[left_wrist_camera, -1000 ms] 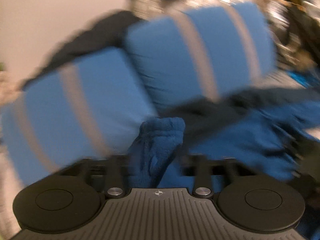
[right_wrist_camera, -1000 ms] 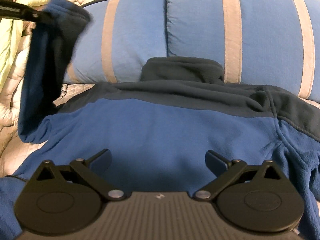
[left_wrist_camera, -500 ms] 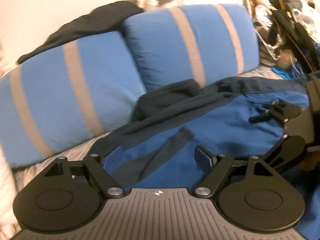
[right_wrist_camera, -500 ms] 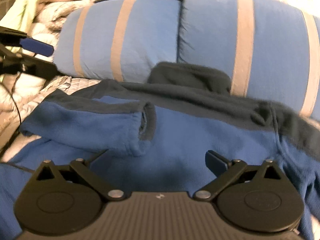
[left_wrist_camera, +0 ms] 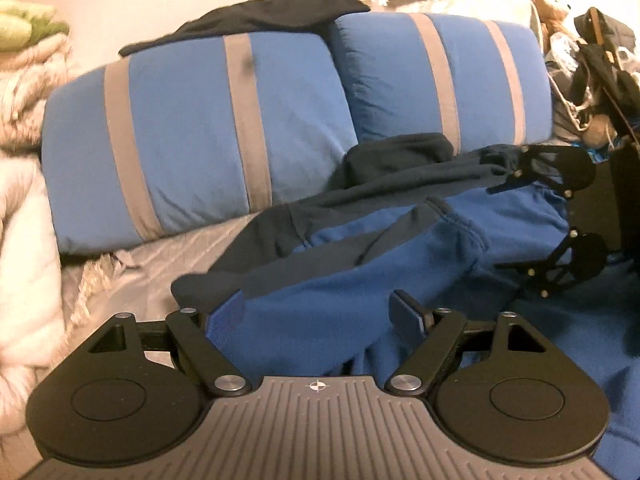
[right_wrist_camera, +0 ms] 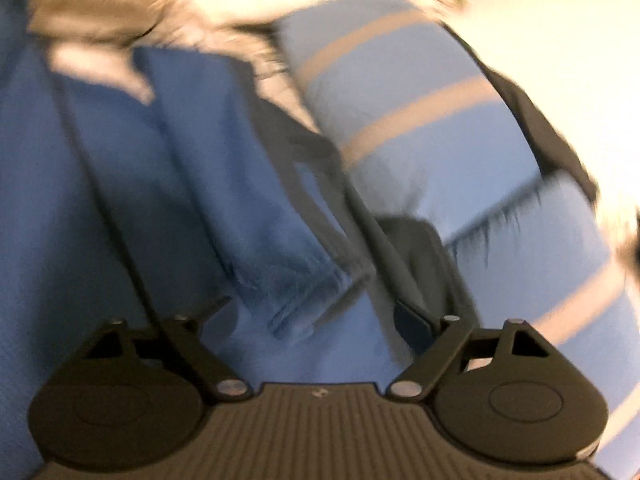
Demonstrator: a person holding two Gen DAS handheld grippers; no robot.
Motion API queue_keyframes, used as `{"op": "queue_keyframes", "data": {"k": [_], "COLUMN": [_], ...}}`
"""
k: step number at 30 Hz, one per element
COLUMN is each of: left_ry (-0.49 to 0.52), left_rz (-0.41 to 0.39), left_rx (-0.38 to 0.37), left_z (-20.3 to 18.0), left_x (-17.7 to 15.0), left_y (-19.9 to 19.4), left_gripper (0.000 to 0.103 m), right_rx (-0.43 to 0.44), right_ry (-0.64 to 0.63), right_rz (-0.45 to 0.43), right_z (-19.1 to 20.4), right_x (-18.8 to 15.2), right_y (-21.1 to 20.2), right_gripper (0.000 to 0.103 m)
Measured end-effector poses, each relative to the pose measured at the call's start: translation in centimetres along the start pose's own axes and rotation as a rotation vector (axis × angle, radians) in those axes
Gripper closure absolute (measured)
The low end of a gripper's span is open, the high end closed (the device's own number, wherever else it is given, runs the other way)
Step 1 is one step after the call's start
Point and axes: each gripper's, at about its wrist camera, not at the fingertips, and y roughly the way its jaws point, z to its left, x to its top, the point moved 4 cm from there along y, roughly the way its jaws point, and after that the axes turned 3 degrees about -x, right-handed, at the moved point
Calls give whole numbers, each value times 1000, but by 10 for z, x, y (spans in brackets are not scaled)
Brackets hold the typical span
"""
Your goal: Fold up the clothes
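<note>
Two grippers are seen over a bed, both with their jaws apart and nothing pinched between them. The left gripper (left_wrist_camera: 320,316) is held low over a blue fleece jacket (left_wrist_camera: 360,288), whose blue body fills the space between and just beyond its released jaws; the pads are not pressed on the cloth. A sleeve (left_wrist_camera: 420,240) with a grey cuff is laid folded across the jacket ahead of these jaws, and the dark collar (left_wrist_camera: 396,156) is found farther ahead, against two blue pillows (left_wrist_camera: 192,140) with grey stripes. The right gripper (left_wrist_camera: 560,232) is seen ahead and to the right of the left jaws, turned on its side above the jacket. In its own blurred view, the right gripper (right_wrist_camera: 320,320) is shown with its jaws closing, with blue fleece (right_wrist_camera: 200,200) lying beyond and below them but not gripped; whether cloth is touched cannot be told. A grey quilt (left_wrist_camera: 168,264) is visible ahead and left of the left jaws.
</note>
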Motion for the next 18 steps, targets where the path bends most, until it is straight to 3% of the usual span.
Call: {"op": "queue_keyframes", "data": {"k": [6,11,16,18], "left_ry": [-39,-39,-48,-41], "left_rz": [5,-1,5,14], "left_rx": [-3,-8,-14,-19], "left_z": [10,14,16,15], "left_x": [-15,-24,-31,-35], "left_y": [2,-1,1,1], "left_gripper": [24,24,24,24], "right_rx": [60,92,118,131], "right_ry": [-373,-449,-476,-495], "right_rz": [1,8,15,28], "right_z": [33,41,41,43], "right_x": [8,13,20,21], "right_y": [19,29,35,39], "right_gripper": [32,44,46,53]}}
